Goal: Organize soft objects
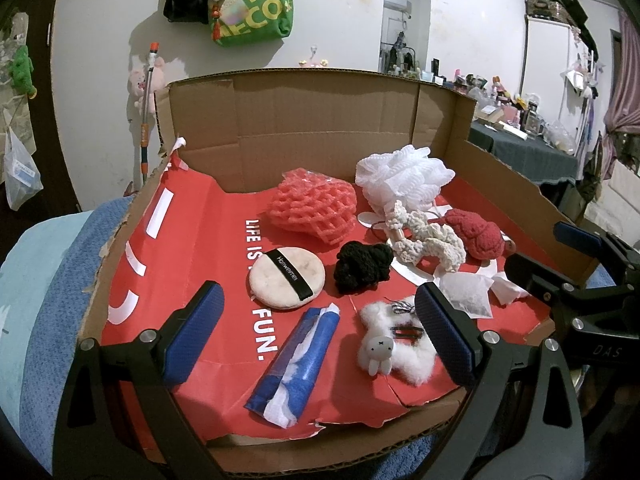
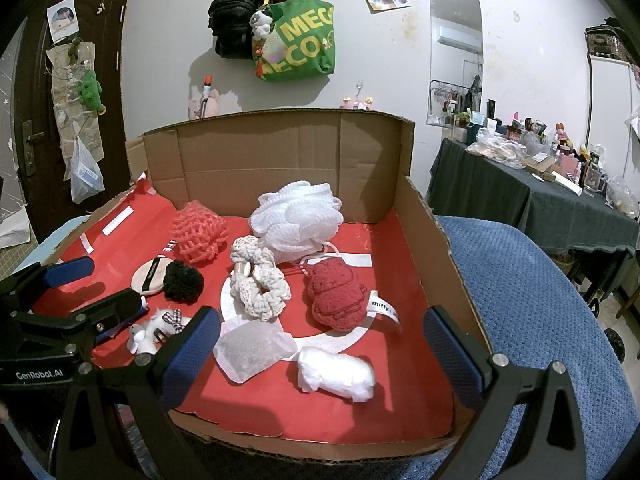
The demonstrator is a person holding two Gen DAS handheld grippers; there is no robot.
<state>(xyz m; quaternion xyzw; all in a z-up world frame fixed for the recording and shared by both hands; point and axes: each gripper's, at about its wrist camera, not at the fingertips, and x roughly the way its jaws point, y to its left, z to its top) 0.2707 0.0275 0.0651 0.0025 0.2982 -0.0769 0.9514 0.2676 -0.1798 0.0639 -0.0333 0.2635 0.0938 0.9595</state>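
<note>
Soft objects lie in a cardboard tray (image 1: 520,184): blue packet (image 1: 296,360) between the spread, empty left gripper (image 1: 320,336) fingers; white wad (image 2: 336,372) between the equally spread right gripper (image 2: 320,348) fingers.

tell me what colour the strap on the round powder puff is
Black, across the cream powder puff; clearest in the left wrist view.

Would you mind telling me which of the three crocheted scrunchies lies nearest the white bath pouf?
The cream crocheted scrunchie: its top edge meets the white bath pouf. The black one and red one lie apart.
</note>
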